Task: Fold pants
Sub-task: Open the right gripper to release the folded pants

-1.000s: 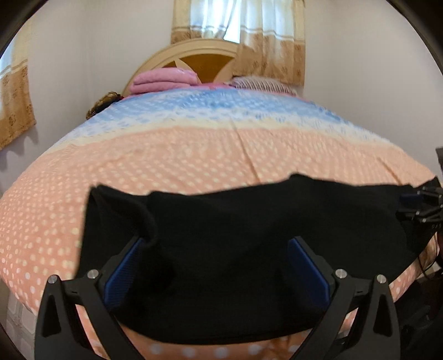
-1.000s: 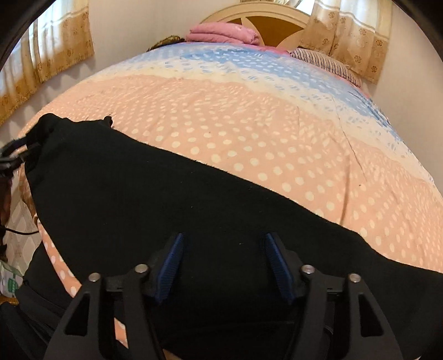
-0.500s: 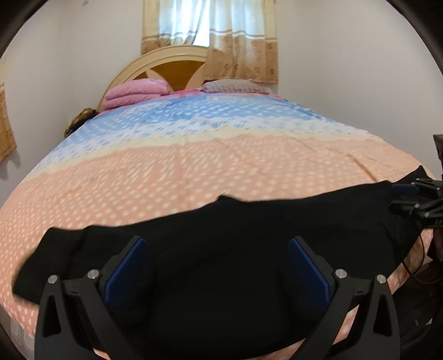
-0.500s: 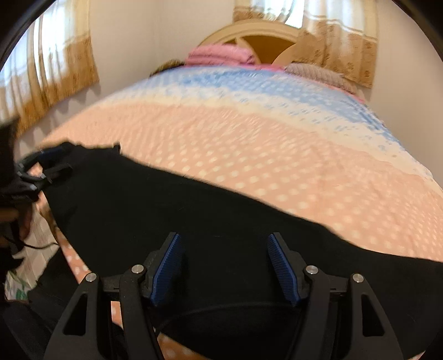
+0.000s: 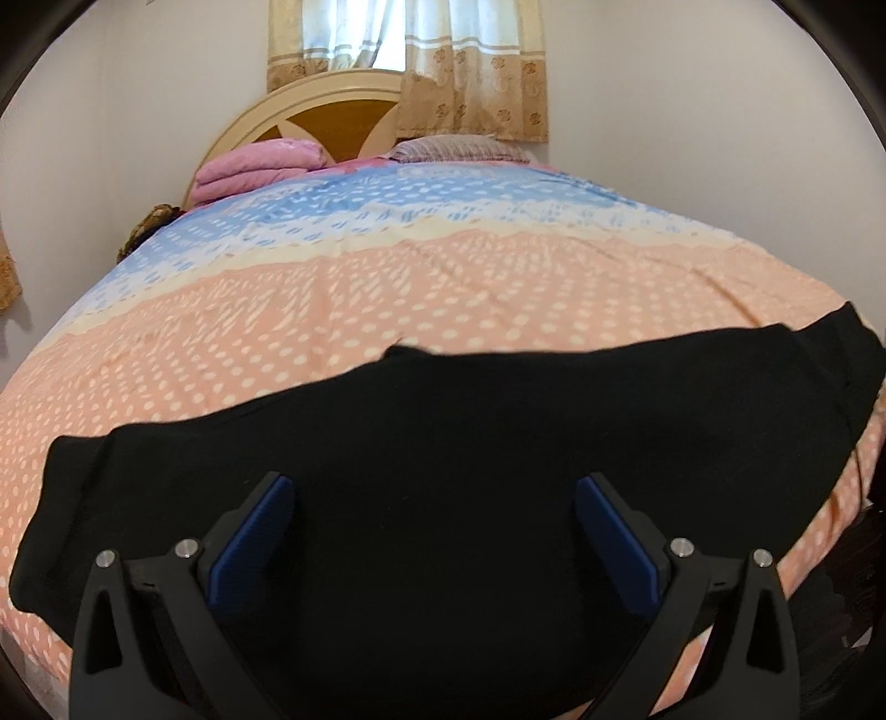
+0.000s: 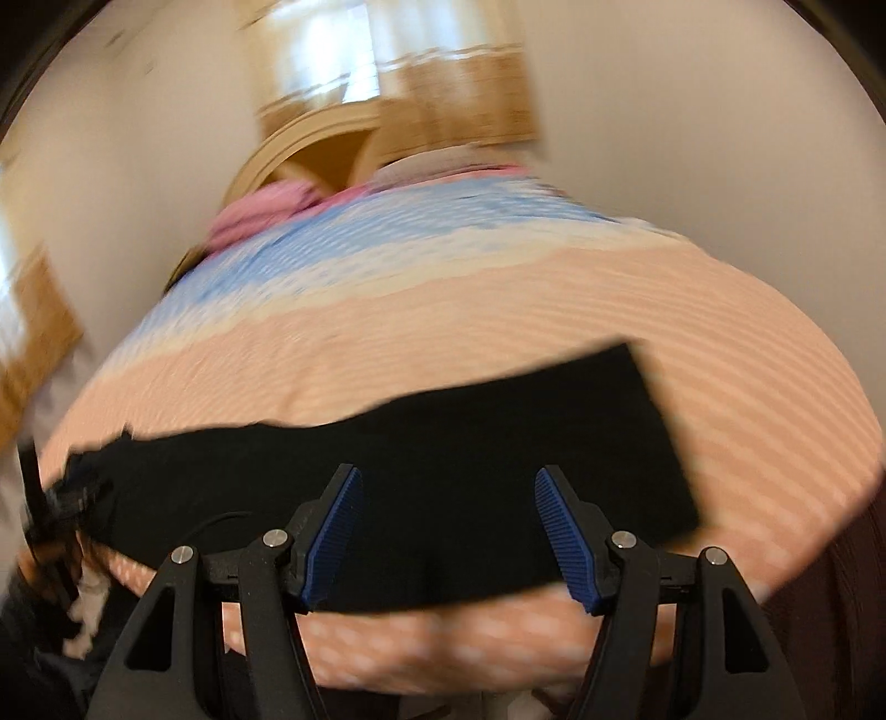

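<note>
Black pants (image 5: 443,471) lie flat across bed (image 5: 387,299); L gripper (image 5: 437,531) & R gripper (image 6: 448,531) both spread wide, grasping nothing.

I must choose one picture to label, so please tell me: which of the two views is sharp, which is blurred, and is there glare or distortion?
Left wrist view: sharp; black pants and dotted bedspread crisp, window washed out, fisheye bulge. Right wrist view: motion-smeared, dots streaked, only the right gripper sharp.
</note>
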Action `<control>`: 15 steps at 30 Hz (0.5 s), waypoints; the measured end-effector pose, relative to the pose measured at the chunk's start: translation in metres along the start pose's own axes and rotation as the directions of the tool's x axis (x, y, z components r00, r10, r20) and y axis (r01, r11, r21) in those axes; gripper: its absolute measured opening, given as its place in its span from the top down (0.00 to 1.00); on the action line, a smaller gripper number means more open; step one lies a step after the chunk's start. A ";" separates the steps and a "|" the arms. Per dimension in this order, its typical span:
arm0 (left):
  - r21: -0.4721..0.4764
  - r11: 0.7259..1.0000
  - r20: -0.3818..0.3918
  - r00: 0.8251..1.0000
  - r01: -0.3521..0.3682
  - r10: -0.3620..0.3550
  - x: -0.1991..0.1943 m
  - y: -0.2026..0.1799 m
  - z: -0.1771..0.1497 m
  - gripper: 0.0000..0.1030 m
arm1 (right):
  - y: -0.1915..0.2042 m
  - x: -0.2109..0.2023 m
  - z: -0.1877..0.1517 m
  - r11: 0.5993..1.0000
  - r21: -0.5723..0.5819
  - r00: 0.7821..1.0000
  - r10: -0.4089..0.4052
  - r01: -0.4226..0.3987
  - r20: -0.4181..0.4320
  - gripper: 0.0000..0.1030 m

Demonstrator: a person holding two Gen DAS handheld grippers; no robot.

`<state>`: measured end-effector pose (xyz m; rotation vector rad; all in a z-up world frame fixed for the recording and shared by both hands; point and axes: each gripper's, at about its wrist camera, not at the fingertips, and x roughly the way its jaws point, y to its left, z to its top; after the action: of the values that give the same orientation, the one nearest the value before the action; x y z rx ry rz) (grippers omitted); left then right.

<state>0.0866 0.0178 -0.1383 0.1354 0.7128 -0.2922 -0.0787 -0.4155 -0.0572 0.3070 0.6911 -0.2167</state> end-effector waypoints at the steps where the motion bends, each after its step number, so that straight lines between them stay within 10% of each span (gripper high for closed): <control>1: -0.002 1.000 0.000 1.000 -0.021 0.021 0.001 0.003 -0.002 0.00 | -0.021 -0.007 0.000 0.998 0.064 1.000 -0.001 0.000 0.014 0.36; 15: -0.027 0.999 -0.011 0.999 -0.036 0.035 0.006 0.007 -0.008 0.00 | -0.087 0.013 -0.005 0.966 0.239 0.995 0.100 -0.100 0.012 0.36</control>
<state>0.0886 0.0252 -0.1482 0.1235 0.7238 -0.2478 -0.0973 -0.4967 -0.0875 0.5714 0.6482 -0.2037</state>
